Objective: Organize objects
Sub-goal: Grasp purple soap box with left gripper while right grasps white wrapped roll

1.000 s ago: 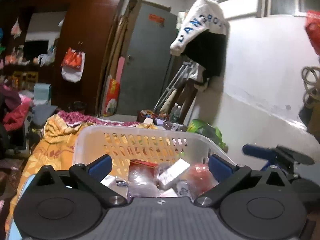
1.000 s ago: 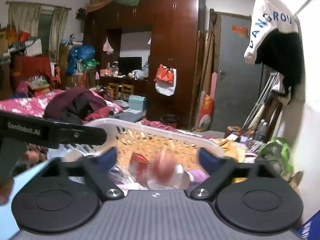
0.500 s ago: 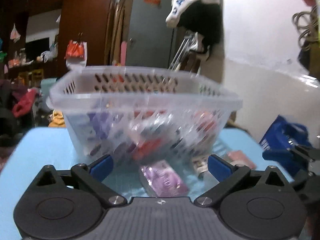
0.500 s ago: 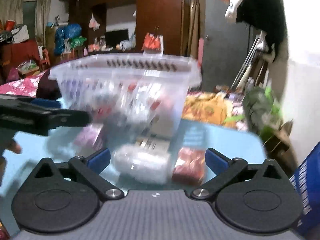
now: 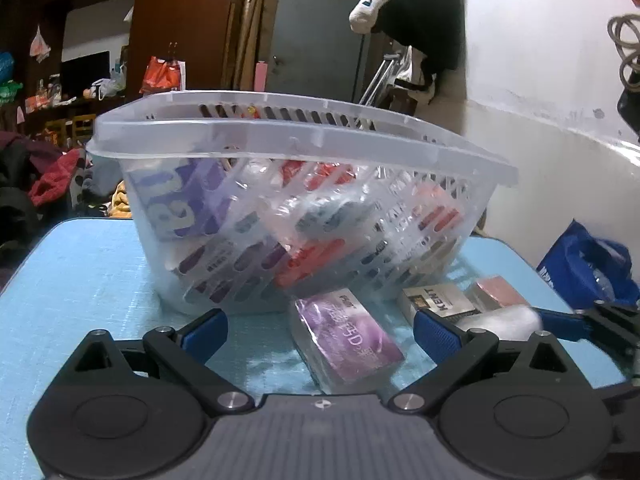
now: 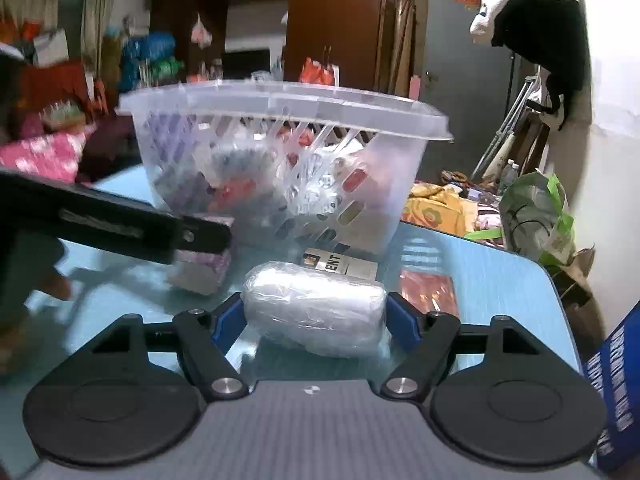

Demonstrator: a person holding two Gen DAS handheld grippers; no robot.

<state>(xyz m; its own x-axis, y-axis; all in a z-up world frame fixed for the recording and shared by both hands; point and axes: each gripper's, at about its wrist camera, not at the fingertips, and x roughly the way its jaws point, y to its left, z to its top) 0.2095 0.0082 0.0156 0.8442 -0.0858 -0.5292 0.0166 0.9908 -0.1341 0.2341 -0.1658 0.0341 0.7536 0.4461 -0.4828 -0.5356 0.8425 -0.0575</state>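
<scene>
Change: both grippers have dropped from above the basket to counter level.
Right gripper: level, jaws closing around the wrapped white bundle.
Left gripper: level, jaws released, straddling the purple packet.

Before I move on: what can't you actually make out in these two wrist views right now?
- Basket contents: both views show only colours through the slotted, translucent wall.
- White wrapped bundle between the right gripper pads: whether they press it; plastic film hides the contents.
- Left gripper, open: seen from the right wrist it is a blurred dark bar covering part of the purple box.
- KENT pack: partly hidden in both views.
</scene>
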